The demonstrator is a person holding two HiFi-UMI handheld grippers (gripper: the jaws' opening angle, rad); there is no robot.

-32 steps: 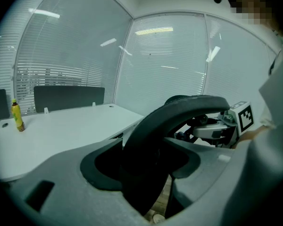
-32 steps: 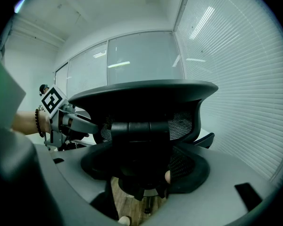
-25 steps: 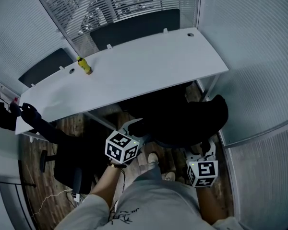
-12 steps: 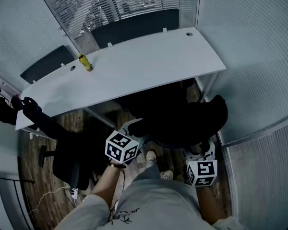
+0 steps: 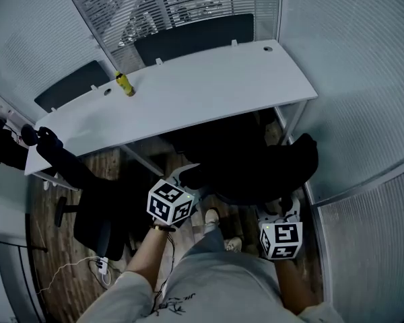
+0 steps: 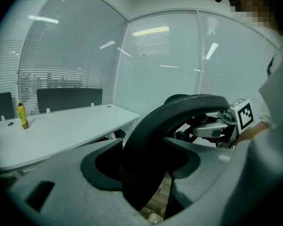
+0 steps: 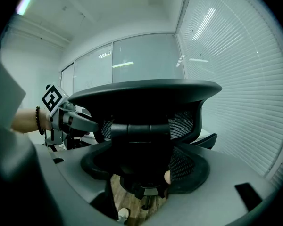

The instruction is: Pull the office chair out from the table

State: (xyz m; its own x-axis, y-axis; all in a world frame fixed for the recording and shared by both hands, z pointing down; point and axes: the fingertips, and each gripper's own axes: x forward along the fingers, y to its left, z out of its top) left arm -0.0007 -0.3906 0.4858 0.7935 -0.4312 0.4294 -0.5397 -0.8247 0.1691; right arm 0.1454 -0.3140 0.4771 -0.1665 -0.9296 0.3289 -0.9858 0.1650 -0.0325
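Note:
The black office chair (image 5: pixel 256 167) stands with its seat under the right end of the white table (image 5: pixel 209 86). Its backrest faces me. My left gripper (image 5: pixel 188 177) holds the left side of the backrest's top rim. In the left gripper view the curved rim (image 6: pixel 179 112) fills the gap between the jaws of the left gripper (image 6: pixel 144 173). My right gripper (image 5: pixel 287 204) is at the right side of the backrest. In the right gripper view the backrest (image 7: pixel 146 98) sits pinched between the jaws of the right gripper (image 7: pixel 144 168).
A yellow bottle (image 5: pixel 125 84) stands on the table's far left part. A second black chair (image 5: pixel 94 214) is at the left, by the table's near edge. Glass walls with blinds (image 5: pixel 350 79) close in the right side and the back. My feet show on the wooden floor (image 5: pixel 188 237).
The head view has drifted slightly, so the table sits a little higher in frame. Both grippers keep their hold on the backrest; the chair has barely shifted.

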